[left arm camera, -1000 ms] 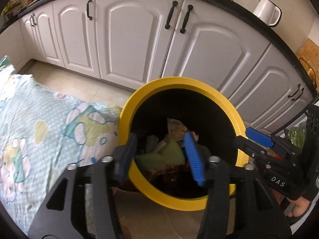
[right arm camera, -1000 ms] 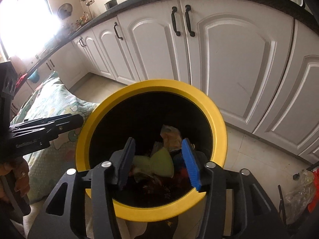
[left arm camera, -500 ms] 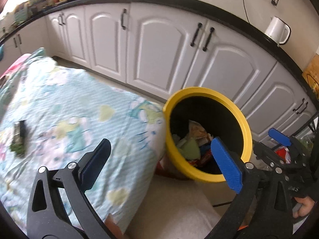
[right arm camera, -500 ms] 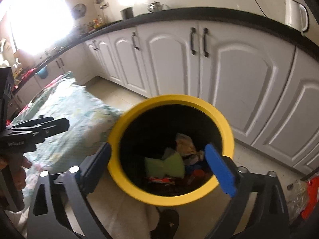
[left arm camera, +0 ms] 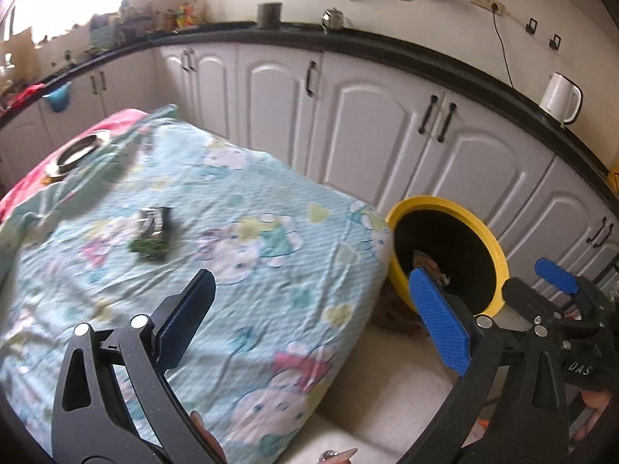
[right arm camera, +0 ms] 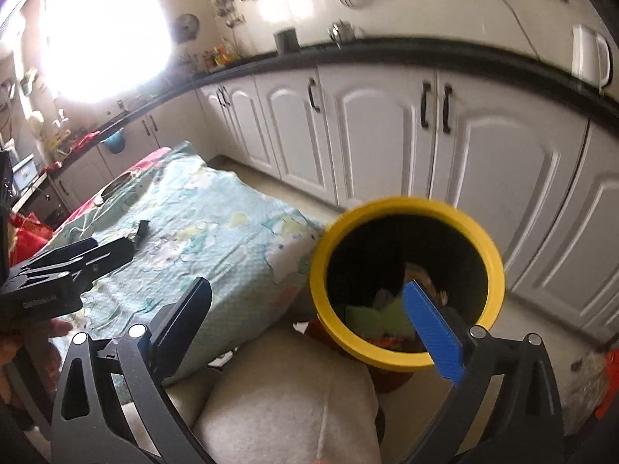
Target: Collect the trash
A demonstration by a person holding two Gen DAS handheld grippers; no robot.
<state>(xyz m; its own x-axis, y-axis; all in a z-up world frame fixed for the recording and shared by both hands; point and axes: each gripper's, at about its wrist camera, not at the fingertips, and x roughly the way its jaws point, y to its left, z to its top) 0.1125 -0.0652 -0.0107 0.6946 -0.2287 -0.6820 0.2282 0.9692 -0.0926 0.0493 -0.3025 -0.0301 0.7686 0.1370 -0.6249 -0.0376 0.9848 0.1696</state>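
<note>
A yellow-rimmed black bin (left arm camera: 499, 255) holds trash and stands on the floor by the white cabinets; it also shows in the right wrist view (right arm camera: 491, 259). A dark wrapper with green bits (left arm camera: 153, 234) lies on the blue patterned cloth (left arm camera: 232, 208); in the right wrist view the wrapper (right arm camera: 140, 230) shows small, far left. My left gripper (left arm camera: 313, 315) is open and empty over the cloth's near corner. My right gripper (right arm camera: 313, 317) is open and empty, left of and above the bin. Each gripper shows in the other's view, right (left arm camera: 557, 282) and left (right arm camera: 77, 259).
A metal plate (left arm camera: 77, 150) lies at the cloth's far left end. A white kettle (left arm camera: 561, 96) stands on the black counter. A beige cushion (right arm camera: 286, 394) lies under my right gripper. White cabinets (left arm camera: 367, 123) run behind the bin.
Both grippers opened wide and pulled up and back from the bin. The left one swung left over the cloth, so the wrapper and plate came into view.
</note>
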